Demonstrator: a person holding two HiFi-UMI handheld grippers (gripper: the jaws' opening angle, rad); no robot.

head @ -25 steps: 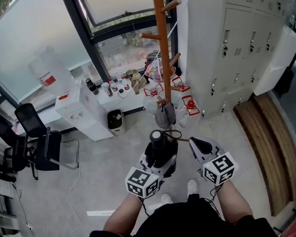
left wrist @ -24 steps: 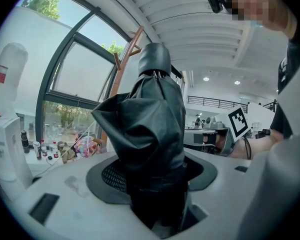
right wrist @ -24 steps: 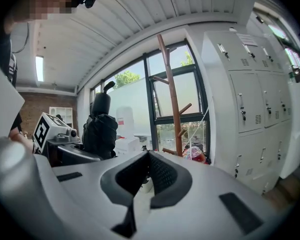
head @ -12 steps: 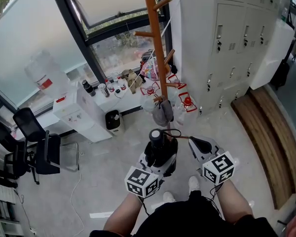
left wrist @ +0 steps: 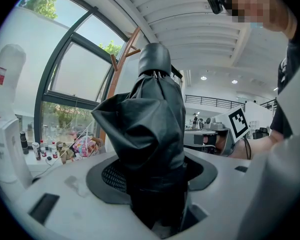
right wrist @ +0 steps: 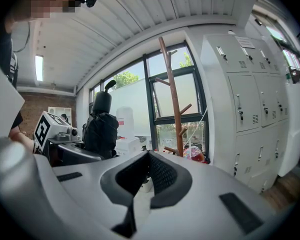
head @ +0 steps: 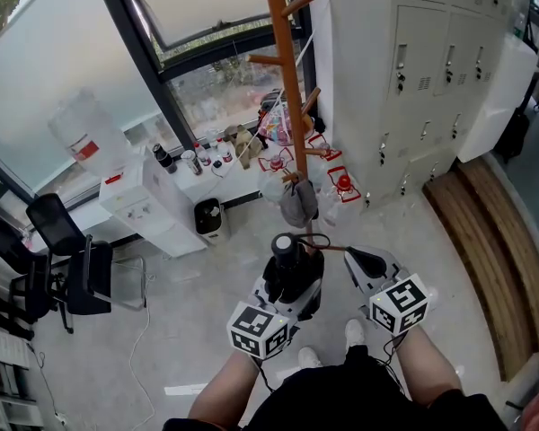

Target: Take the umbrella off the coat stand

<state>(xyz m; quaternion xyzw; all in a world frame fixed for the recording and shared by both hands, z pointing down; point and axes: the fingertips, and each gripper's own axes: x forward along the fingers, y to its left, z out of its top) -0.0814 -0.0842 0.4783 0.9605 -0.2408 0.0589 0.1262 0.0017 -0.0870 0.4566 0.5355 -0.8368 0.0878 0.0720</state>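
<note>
While left gripper clenched umbrella upright, coat stand stood well beyond its fingers; right gripper closed, empty. Removal seemingly done; keep grip, carry clear.

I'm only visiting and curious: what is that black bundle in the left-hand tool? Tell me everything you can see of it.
It is a folded black umbrella, compact, its glossy fabric crumpled and bunched, with a rounded black cap on top. It stands upright, clamped low down between the jaws of the left gripper, off the wooden coat stand beyond it. Nothing else appears to touch it.
</note>
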